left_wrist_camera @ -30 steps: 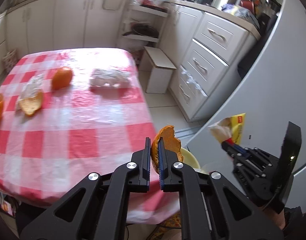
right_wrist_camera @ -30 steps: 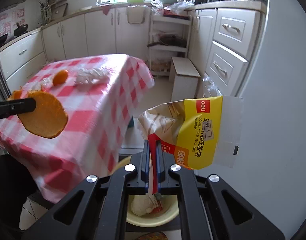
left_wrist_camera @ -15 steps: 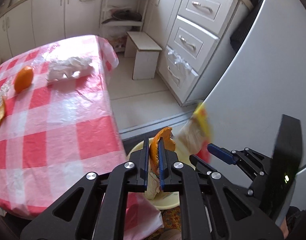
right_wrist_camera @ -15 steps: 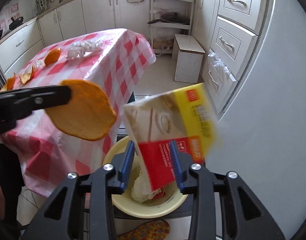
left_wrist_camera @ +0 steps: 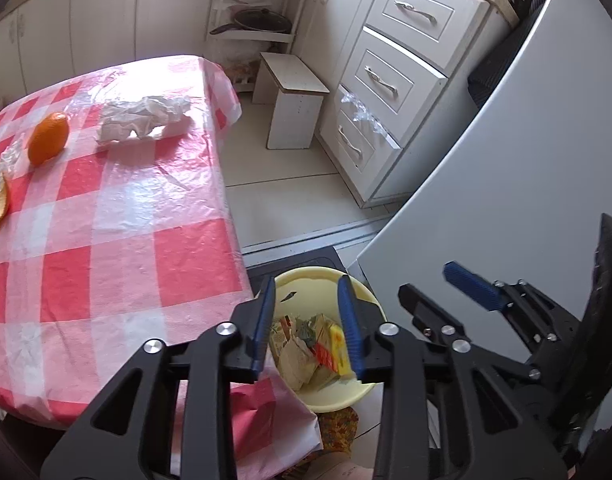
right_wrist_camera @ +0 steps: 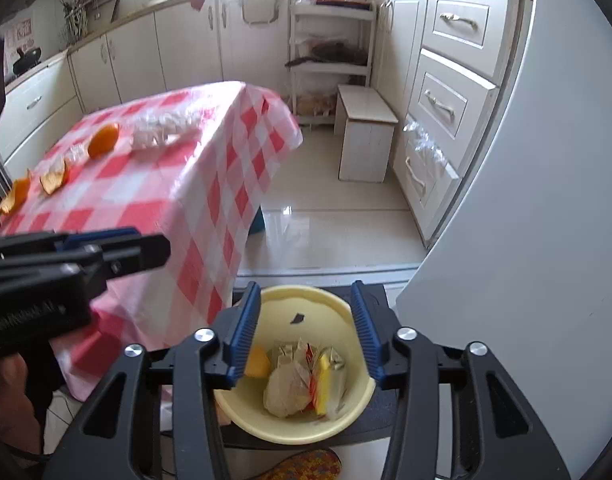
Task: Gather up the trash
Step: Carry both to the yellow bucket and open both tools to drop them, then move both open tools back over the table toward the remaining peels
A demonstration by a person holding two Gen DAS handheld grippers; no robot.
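Far left on the checked tablecloth (right_wrist_camera: 194,184): two orange peel pieces (right_wrist_camera: 53,178), curled, cut sides up. Beside them a whole orange (left_wrist_camera: 48,139), long axis tilted up toward the far cabinets. Next right, crumpled white wrapper (left_wrist_camera: 144,120), long axis lying across the table near its right edge.

Left gripper (left_wrist_camera: 307,322): jaws apart, nothing between them, held over the yellow bowl (left_wrist_camera: 306,274). Right gripper (right_wrist_camera: 306,330): jaws spread wide, empty, also directly above the bowl.

Bowl sits on a dark stand just off the table's corner, near the white fridge side (right_wrist_camera: 525,220). Inside it: a packet pile (right_wrist_camera: 306,376), with the yellow-and-red packaging standing roughly on edge, long axis running toward the far rim.

Right wrist view alone shows an orange peel piece (right_wrist_camera: 258,362) in the bowl against the left wall; left wrist view hides that spot behind its own finger. Left view alone shows the right gripper side-on, fingers parted.

Far right: white stool (left_wrist_camera: 292,108), drawer stack (left_wrist_camera: 389,88).
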